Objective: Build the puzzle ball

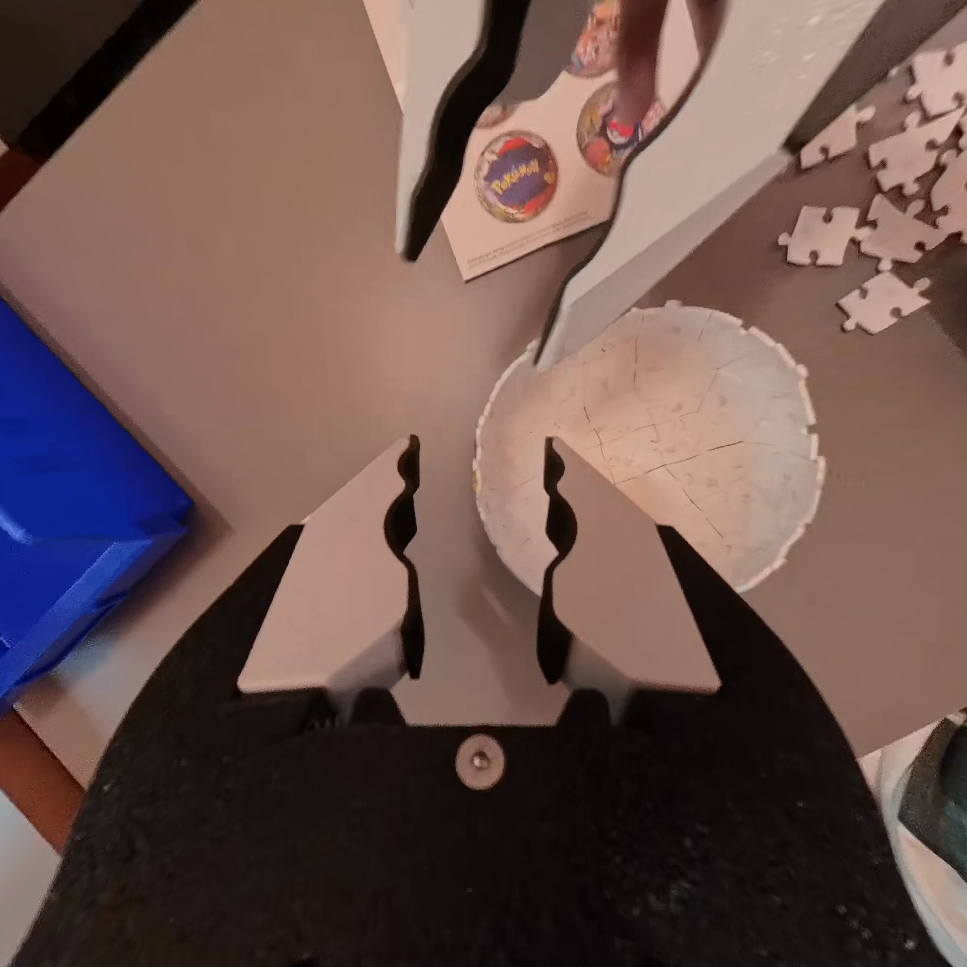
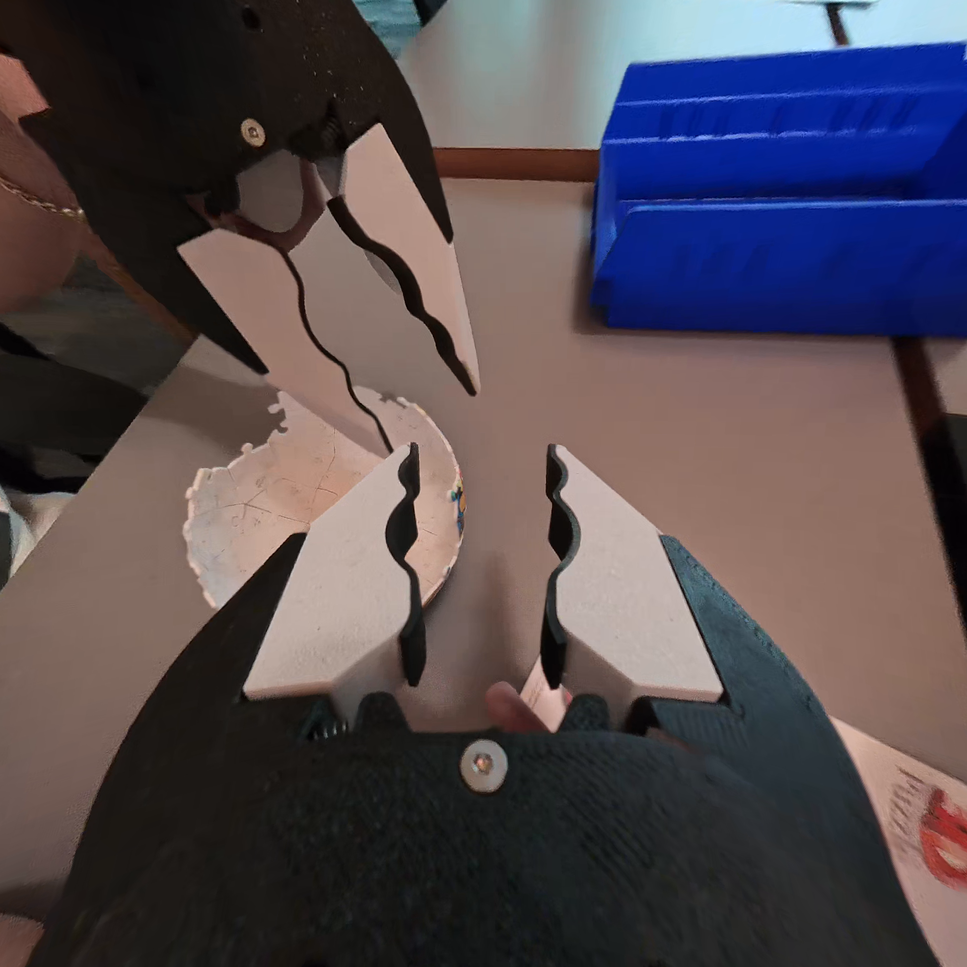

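The half-built puzzle ball lies on the grey table like a white bowl, open side up, with a jagged rim. My left gripper is open and empty, just left of the bowl's near rim. My right gripper reaches in from the far side, open and empty, with one fingertip at the bowl's far left rim. In the right wrist view the bowl sits to the left, partly behind my right gripper. The left gripper hangs over the bowl's edge. Loose white puzzle pieces lie face down beyond the bowl.
A printed picture sheet with round ball images lies on the table under the right gripper; it also shows in the right wrist view. A blue plastic bin stands on the left, seen again in the right wrist view. The table's wooden edge runs behind.
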`<state>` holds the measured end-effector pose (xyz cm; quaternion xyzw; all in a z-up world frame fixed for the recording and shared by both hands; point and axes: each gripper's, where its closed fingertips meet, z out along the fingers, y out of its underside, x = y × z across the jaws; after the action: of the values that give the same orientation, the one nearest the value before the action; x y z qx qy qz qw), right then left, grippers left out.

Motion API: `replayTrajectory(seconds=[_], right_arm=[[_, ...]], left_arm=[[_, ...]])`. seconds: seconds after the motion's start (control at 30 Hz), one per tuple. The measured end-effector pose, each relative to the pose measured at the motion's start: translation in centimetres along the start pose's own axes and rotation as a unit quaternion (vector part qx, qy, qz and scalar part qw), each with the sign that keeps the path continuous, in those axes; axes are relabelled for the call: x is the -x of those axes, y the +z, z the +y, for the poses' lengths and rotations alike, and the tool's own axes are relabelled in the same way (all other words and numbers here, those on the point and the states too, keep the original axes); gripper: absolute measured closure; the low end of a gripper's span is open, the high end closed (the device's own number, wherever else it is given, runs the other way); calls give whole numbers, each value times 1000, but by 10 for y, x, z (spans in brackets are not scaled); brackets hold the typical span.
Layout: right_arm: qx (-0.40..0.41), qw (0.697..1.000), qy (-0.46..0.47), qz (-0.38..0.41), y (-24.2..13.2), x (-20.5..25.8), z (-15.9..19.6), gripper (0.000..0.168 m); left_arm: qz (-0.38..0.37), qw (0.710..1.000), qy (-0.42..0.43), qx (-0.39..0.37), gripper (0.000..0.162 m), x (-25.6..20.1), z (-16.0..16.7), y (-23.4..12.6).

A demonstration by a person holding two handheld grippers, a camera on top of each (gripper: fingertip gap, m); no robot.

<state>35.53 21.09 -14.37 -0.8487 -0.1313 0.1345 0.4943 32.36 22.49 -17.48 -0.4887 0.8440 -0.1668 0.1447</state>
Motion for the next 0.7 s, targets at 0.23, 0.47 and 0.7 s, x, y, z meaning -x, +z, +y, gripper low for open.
replayTrajectory(seconds=[0.23,0.47,0.7], right_arm=[[29,991,13,130,-59,5,-2,125],[156,976,2,153,-103,65,72,122],[266,958,-18,109,-97,126,182,122]], left_arm=[[-26,996,-20,-88,119,0,-16,-38],[-31,988,-15,-152,122,-27,-8,-56],[7,977,19,-211,130,-92,17,-56]])
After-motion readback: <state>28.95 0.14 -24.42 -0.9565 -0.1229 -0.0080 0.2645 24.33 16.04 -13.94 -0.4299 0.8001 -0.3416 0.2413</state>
